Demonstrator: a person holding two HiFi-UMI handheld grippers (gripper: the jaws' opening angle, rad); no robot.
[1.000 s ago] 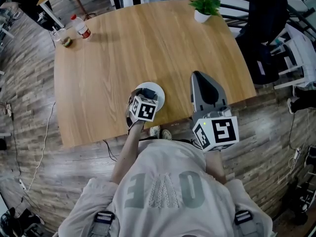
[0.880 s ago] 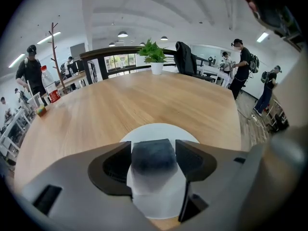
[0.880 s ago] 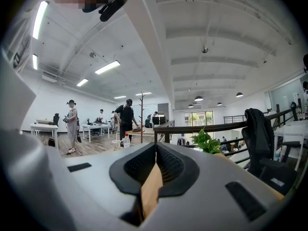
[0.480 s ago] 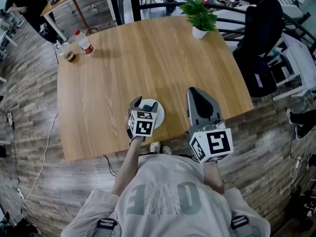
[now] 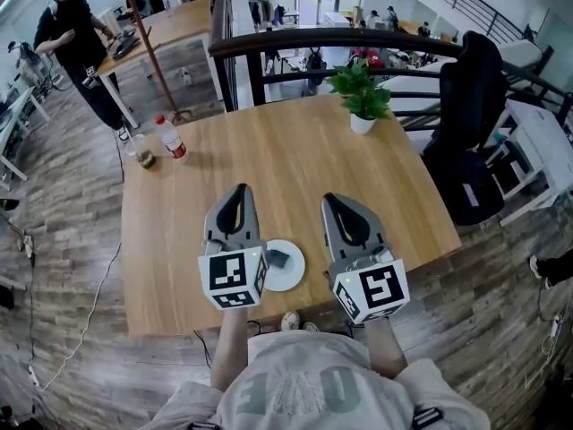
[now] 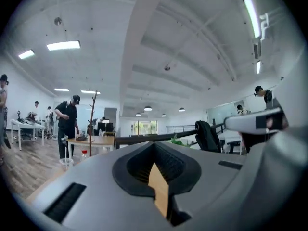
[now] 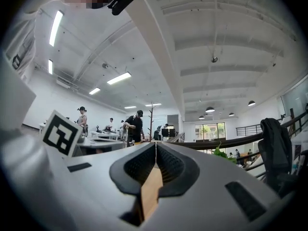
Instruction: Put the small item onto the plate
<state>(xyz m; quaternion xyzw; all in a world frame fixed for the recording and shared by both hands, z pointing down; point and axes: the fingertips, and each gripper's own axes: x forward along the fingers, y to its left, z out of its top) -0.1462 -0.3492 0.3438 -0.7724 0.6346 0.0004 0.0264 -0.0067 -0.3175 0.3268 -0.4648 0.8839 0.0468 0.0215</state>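
Note:
A small dark grey item [image 5: 277, 259] lies on the white plate [image 5: 291, 276], near the wooden table's front edge. My left gripper [image 5: 239, 190] is held just left of the plate, lifted off it, its marker cube covering the plate's left rim. Its jaws are shut with nothing between them, and in the left gripper view they [image 6: 155, 146] meet and point out across the room. My right gripper [image 5: 333, 199] hovers to the right of the plate, also shut and empty, and the right gripper view shows its closed jaws [image 7: 156, 146].
A potted plant [image 5: 363, 106] stands at the table's far right. A red-capped bottle [image 5: 172, 137] and a jar [image 5: 143, 157] stand at the far left. A black chair with a jacket [image 5: 470, 106] is beside the table's right edge. A person [image 5: 76, 43] stands at another table behind.
The left gripper has lifted off the plate and drawn back, and its jaws have shut; the small item now shows on the plate. Both grippers rose and the head view tilted up.

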